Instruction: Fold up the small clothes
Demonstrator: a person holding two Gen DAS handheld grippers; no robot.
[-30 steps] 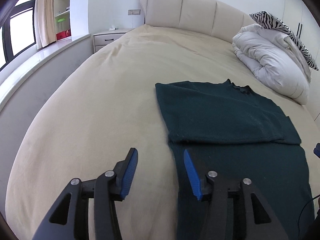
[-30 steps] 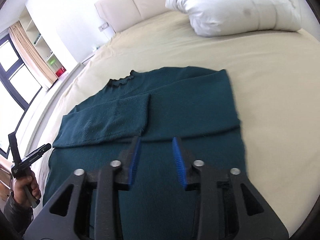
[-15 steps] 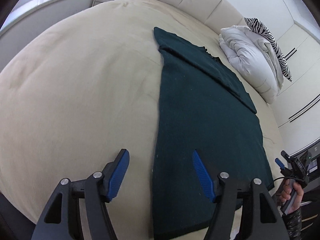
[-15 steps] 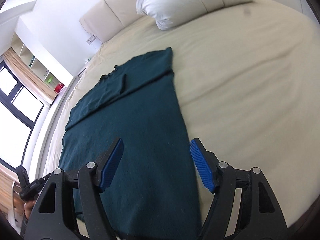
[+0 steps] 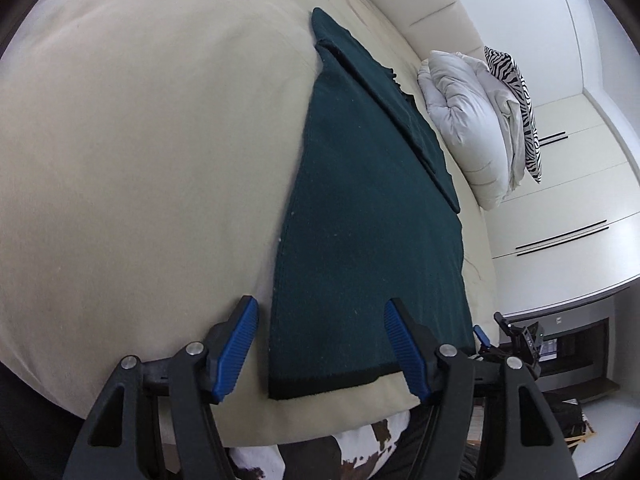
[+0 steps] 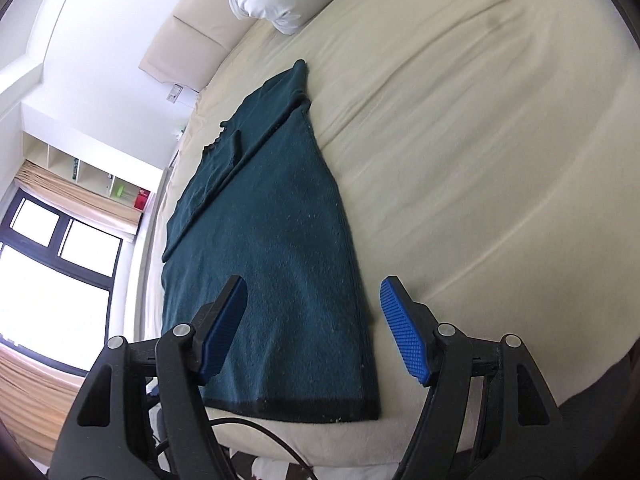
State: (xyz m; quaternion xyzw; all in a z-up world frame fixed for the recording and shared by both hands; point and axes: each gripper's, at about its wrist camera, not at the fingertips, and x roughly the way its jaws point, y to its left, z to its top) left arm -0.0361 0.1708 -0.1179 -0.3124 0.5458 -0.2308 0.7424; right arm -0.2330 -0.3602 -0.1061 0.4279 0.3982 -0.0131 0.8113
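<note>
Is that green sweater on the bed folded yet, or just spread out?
Partly folded. The sweater lies flat and full length, but its sleeves are already folded across the chest.

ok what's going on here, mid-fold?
A person is folding a dark green sweater on a bed with two handheld tongs. Its sleeves are already folded across the chest. The left tongs and right tongs are both open, each over a bottom hem corner, gripping nothing yet.
</note>
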